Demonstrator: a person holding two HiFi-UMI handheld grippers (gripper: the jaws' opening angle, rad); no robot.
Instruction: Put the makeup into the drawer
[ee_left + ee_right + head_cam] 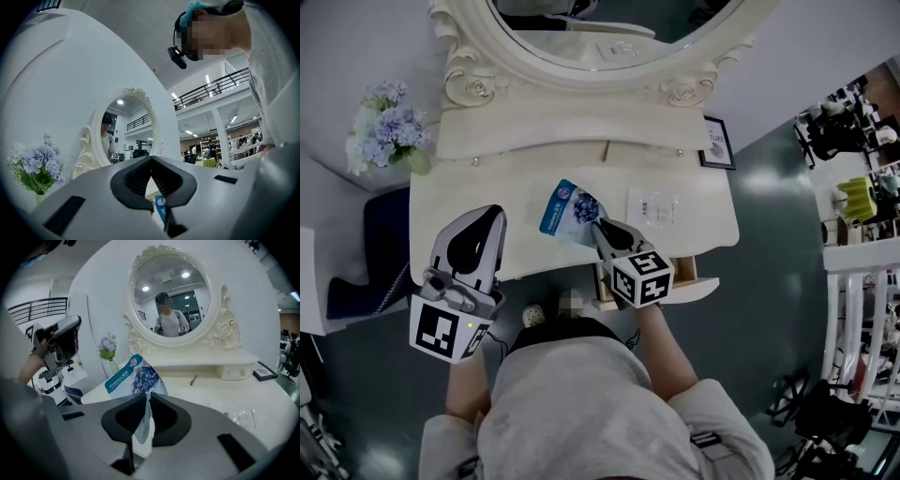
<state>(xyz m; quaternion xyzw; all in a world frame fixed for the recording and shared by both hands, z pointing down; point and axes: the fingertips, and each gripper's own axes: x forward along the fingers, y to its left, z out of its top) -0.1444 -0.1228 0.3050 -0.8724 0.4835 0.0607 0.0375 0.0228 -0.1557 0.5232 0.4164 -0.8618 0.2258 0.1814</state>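
A flat blue-and-white blueberry mask sachet [570,212] hangs above the cream dressing table [469,202], pinched by its near edge in my right gripper [598,228]. In the right gripper view the sachet [136,378] stands up between the closed jaws [146,397], tilted left. My left gripper [490,217] hovers over the table's left front, tips together with nothing between them [151,161]; past them a sliver of the sachet [161,206] shows. A small drawer [689,274] stands pulled out under the table's right front edge.
A clear plastic packet [656,208] lies right of the sachet. A thin dark stick [606,150] rests near the oval mirror [609,28]. Purple flowers [386,127] stand at the table's left end, a framed card [716,142] at the right. Racks [862,281] crowd the far right.
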